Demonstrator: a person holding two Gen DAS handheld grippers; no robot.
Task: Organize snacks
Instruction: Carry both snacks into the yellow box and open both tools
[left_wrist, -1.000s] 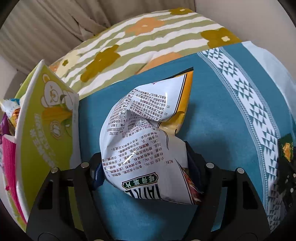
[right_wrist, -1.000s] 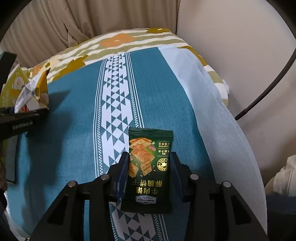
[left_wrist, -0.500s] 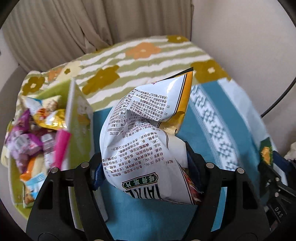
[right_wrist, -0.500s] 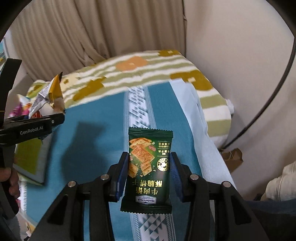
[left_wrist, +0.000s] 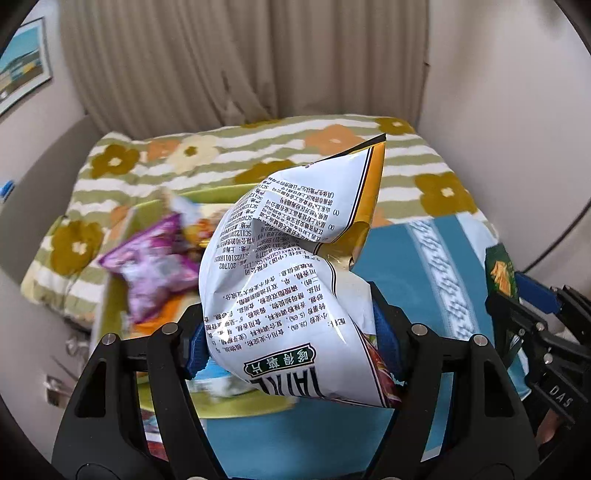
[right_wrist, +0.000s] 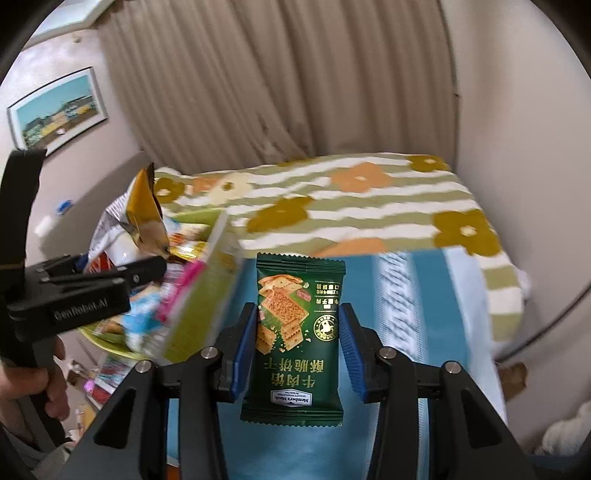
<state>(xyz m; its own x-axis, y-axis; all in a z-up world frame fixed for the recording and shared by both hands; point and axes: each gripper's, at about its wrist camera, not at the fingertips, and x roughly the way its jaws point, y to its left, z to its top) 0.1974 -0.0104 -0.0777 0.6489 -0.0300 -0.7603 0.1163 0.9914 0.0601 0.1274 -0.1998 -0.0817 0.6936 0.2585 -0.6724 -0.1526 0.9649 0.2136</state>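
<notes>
My left gripper (left_wrist: 291, 343) is shut on a white and gold chip bag (left_wrist: 295, 266) and holds it in the air over the near edge of a green snack box (left_wrist: 243, 402). The box holds a purple packet (left_wrist: 151, 266) and several other snacks. My right gripper (right_wrist: 297, 350) is shut on a dark green cracker packet (right_wrist: 295, 339), held upright above the teal cloth (right_wrist: 406, 295). In the right wrist view the left gripper (right_wrist: 122, 277) with the chip bag (right_wrist: 144, 218) is at the left, over the green box (right_wrist: 199, 314).
A floral striped blanket (left_wrist: 332, 147) covers the far part of the bed, with a beige curtain (left_wrist: 240, 62) behind it. A wall (right_wrist: 517, 110) stands at the right. A framed picture (right_wrist: 59, 114) hangs at the left. Clutter (right_wrist: 103, 376) lies below the box.
Both grippers have risen and tilted up, so curtain and wall now show. The left gripper has carried the chip bag leftward over the green box. Both grips are unchanged.
</notes>
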